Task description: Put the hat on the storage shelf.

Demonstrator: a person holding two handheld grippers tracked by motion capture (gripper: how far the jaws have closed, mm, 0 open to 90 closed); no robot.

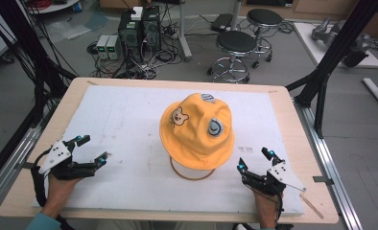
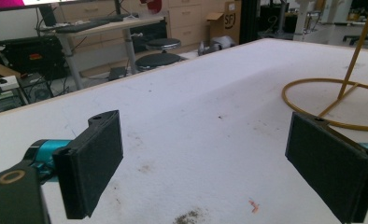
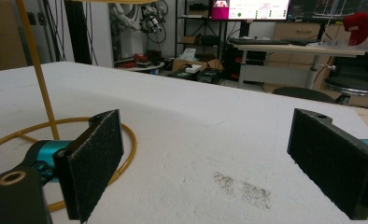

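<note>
While both grippers rest wide apart near the table's front edge, the yellow hat (image 1: 197, 130) waits untouched on its stand (image 1: 193, 171) at mid-table.

Left gripper (image 1: 92, 150) and right gripper (image 1: 254, 160) both have jaws spread and empty. This looks like the approach step; next, each should probably close in on the brim from its own side.

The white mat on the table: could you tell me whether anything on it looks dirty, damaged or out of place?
The white mat carries small stains: a dark speckled smudge ahead of the right gripper and a tiny red mark before the left gripper. The yellow hat sits squarely on its stand; nothing else stands out.
</note>
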